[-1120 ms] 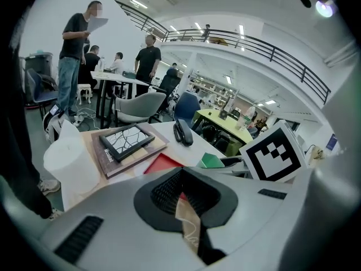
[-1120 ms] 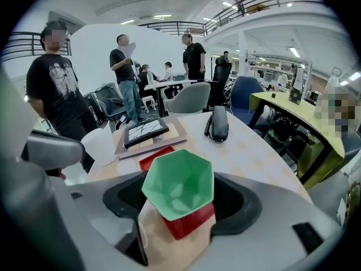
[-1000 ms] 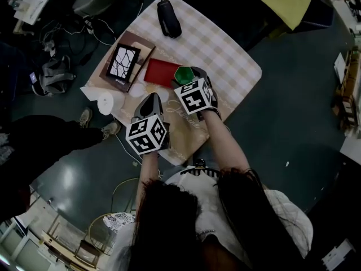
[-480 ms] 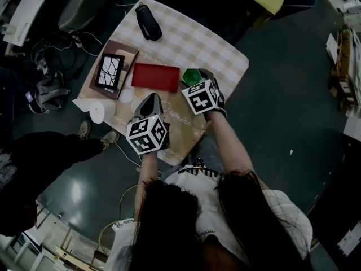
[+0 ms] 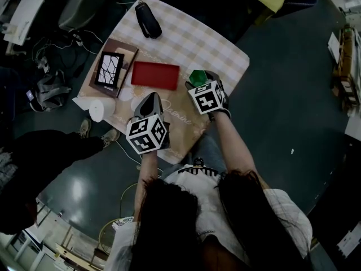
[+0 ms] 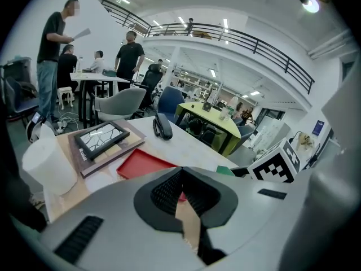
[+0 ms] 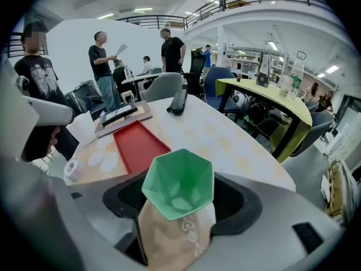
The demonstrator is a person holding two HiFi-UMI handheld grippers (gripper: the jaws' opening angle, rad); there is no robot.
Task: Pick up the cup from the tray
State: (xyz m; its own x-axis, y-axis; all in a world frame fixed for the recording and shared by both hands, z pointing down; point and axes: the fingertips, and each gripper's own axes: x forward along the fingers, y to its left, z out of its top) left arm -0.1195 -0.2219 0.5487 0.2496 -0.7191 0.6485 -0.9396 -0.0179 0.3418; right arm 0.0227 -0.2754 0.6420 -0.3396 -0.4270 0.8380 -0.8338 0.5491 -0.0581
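A green faceted cup (image 7: pixel 179 182) sits between the jaws of my right gripper (image 7: pixel 179 195), which is shut on it, the cup's mouth tipped toward the camera. In the head view the cup (image 5: pixel 198 76) is held just right of the red tray (image 5: pixel 155 75), with the right gripper (image 5: pixel 201 84) behind it. The tray (image 7: pixel 140 144) lies bare on the checked cloth. My left gripper (image 5: pixel 150 99) hovers near the tray's front edge. Its jaws (image 6: pixel 180 174) meet at the tip with nothing between them.
A black-framed picture (image 5: pixel 110 68) on a brown board lies left of the tray. A black case (image 5: pixel 148 20) sits at the far side. A white roll (image 5: pixel 97 110) stands at the table's left edge. People stand beyond the table (image 6: pixel 53 49).
My right gripper has carried the green cup from the tray's right end to a spot off the tray, to its right. The left gripper has stayed where it was.
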